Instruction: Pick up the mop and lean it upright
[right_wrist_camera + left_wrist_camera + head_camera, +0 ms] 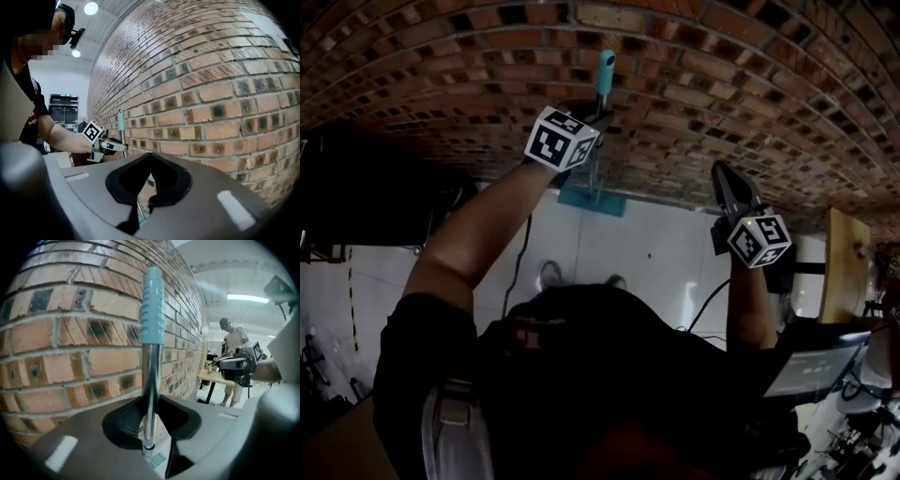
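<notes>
Holding what, in the left gripper (598, 117)? (DESK)

The mop (152, 310). The fingers are clamped on its bare metal shaft just below the teal grip, one dark pad on each side. The left arm reaches up and away from the body. The forearm is bare, the wrist dips slightly, and the left cube (561, 139) faces the head camera. (PHOTOGRAPHER)

Where does the mop stand? (DESK)

Upright, close in front of the brick wall (722, 94) on the far side. The teal mop head (592, 199) hangs low at the foot of the wall, where the bricks meet the pale floor (656, 244). Whether it rests on that floor, or whether the handle touches the bricks, cannot be told. (PHOTOGRAPHER)

And the right gripper (724, 183)? (DESK)

Held up to the right of the mop, well apart from it, pointing almost level at the same wall. Its fingers meet at the tips with nothing between them. The right forearm comes up from the near side with the elbow bent, and the right cube (759, 240) is turned toward the head camera. (PHOTOGRAPHER)

Anyone else in shot? (DESK)

Far off to the right in the left gripper view, a person (233, 341) stands beside a tabletop (213, 377). (PHOTOGRAPHER)
</notes>
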`<state>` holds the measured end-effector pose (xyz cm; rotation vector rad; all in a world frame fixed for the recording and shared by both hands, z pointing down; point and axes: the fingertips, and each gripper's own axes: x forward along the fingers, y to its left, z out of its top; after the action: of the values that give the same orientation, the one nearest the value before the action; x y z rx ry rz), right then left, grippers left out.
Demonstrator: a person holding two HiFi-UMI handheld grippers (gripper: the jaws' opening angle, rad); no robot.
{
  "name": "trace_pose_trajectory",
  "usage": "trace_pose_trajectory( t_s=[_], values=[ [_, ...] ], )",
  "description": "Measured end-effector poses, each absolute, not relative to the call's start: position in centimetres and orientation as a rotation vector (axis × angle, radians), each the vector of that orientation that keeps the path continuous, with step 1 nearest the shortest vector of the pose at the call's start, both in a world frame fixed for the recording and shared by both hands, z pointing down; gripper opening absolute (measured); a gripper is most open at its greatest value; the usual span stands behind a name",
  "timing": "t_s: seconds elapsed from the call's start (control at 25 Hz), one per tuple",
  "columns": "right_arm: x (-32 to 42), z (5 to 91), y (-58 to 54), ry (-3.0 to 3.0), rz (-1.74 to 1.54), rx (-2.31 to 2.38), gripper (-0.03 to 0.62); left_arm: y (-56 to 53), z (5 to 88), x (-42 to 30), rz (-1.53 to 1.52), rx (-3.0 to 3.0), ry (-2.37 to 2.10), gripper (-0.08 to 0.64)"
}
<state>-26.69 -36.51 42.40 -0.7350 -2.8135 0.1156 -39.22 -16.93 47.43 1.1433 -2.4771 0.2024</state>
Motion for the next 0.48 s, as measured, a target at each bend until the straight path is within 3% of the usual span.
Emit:
trace_pose_trajectory(
  t_s=[0.48],
  values=[
    [-27.6, 32.2, -34.9, -2.843, 0.021, -0.808, 0.015, -15.2, 30.1, -38.0, 0.166, 1.22, -2.557, 0.098]
  ],
)
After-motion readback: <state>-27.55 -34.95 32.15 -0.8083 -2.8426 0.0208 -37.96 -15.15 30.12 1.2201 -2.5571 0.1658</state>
